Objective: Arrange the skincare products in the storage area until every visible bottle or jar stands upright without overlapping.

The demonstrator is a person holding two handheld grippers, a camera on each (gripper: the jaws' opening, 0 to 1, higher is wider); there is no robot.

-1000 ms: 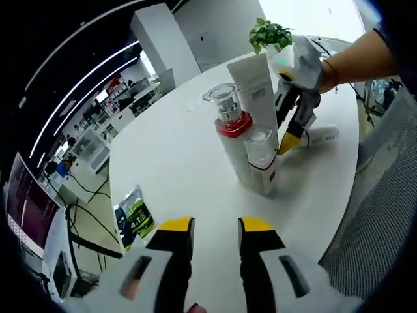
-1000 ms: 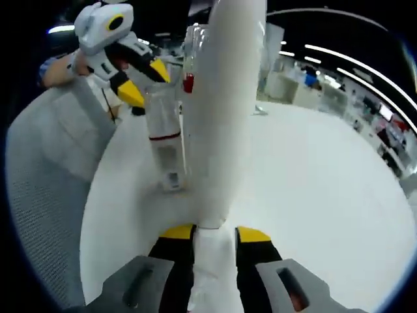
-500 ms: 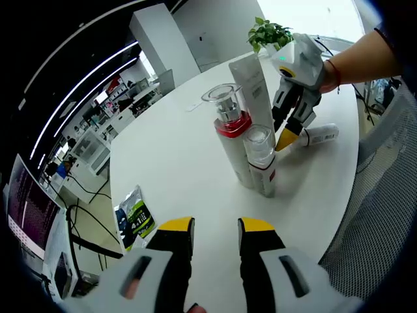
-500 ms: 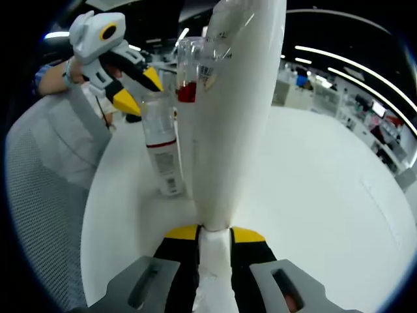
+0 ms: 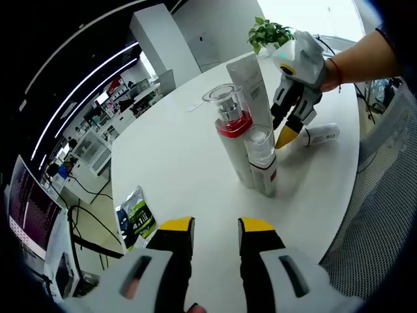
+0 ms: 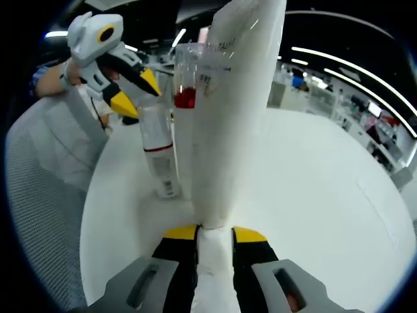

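Observation:
My right gripper [image 6: 215, 232] is shut on the cap end of a tall white tube [image 6: 228, 111] and holds it upright. In the left gripper view the tube [image 5: 249, 79] rises just behind two standing bottles, with the right gripper [image 5: 288, 135] low beside them. The two are a taller bottle with a red band [image 5: 229, 134] and a shorter clear-capped bottle [image 5: 262, 163]. They also show beside the tube as the red-band bottle [image 6: 185, 81] and the short bottle [image 6: 160, 156]. My left gripper [image 5: 215, 228] is open near the table's front edge, with nothing between its jaws. A small white tube [image 5: 322, 134] lies flat behind the right gripper.
The round white table [image 5: 176, 156] has free room left of the bottles. A potted plant [image 5: 270, 32] stands at its far side. A green and black packet [image 5: 135, 216] lies by the left edge. A mesh chair [image 5: 384, 215] stands at the right.
The right gripper has shifted the white tube slightly closer behind the standing bottles and tilted it a little. The left gripper has stayed where it was.

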